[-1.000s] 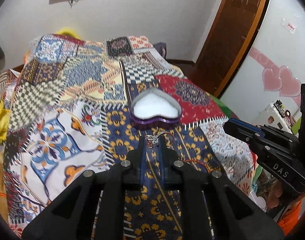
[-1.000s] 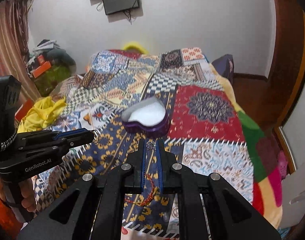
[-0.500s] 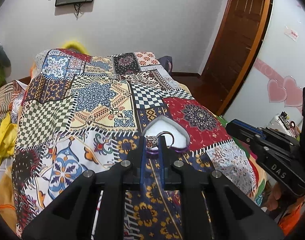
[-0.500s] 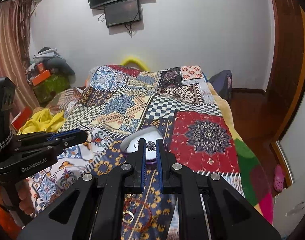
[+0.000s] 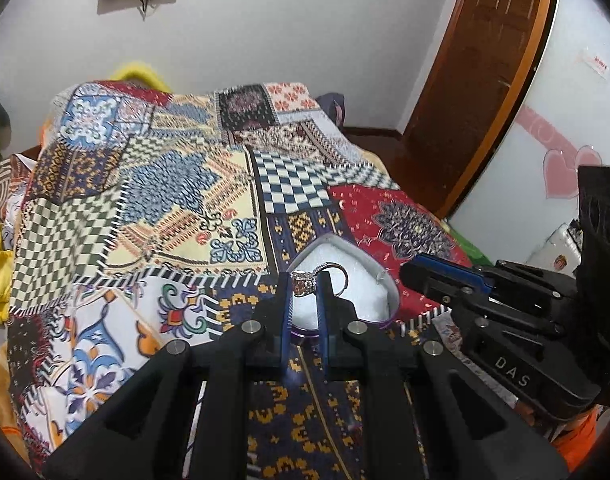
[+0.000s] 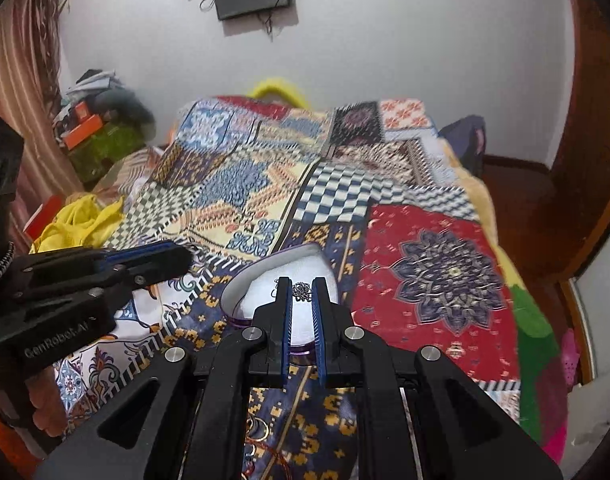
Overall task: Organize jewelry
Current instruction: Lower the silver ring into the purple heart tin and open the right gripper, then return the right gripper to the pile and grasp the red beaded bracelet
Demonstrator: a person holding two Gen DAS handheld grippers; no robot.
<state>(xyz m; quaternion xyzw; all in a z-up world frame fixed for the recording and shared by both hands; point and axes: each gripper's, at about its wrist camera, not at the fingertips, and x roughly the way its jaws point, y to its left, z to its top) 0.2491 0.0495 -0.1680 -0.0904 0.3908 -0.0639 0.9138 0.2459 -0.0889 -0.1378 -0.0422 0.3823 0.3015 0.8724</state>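
The heart-shaped box (image 5: 347,276), purple-walled with a white padded inside, is lying open on the patchwork bedspread (image 5: 173,200) and serves as the landmark here. The left gripper (image 5: 303,287) is pinching a stone-set ring (image 5: 305,285) between nearly closed jaws, the band sticking out to one side, and is holding it just above the box's white padding. The right gripper (image 6: 302,291) is clamping a small filigree silver piece (image 6: 302,291) with its jaws almost fully together, and that piece too is hanging over the box's lining, toward its near half.

Judging from this, both pieces are being brought in for release at once, and that is where trouble could come. Both grips are taking only the tip-ends of the pads, so a twist of either wrist could let a piece slip and fall outside the box wall onto the busy-patterned cloth, where it would be hard to spot. The two grippers are also converging on the same small cavity; each is showing in the other's view just beside the box, so they could knock together or nudge the light box across the soft bedding. The ring's protruding band might catch on the box rim.

Nearer the camera than the box, a red beaded string with a gold ring (image 6: 261,436) is lying on the bedspread. Far beyond the box, yellow cloth (image 6: 79,220) is bunched at the bed's edge, and a wooden door (image 5: 489,80) is standing behind.
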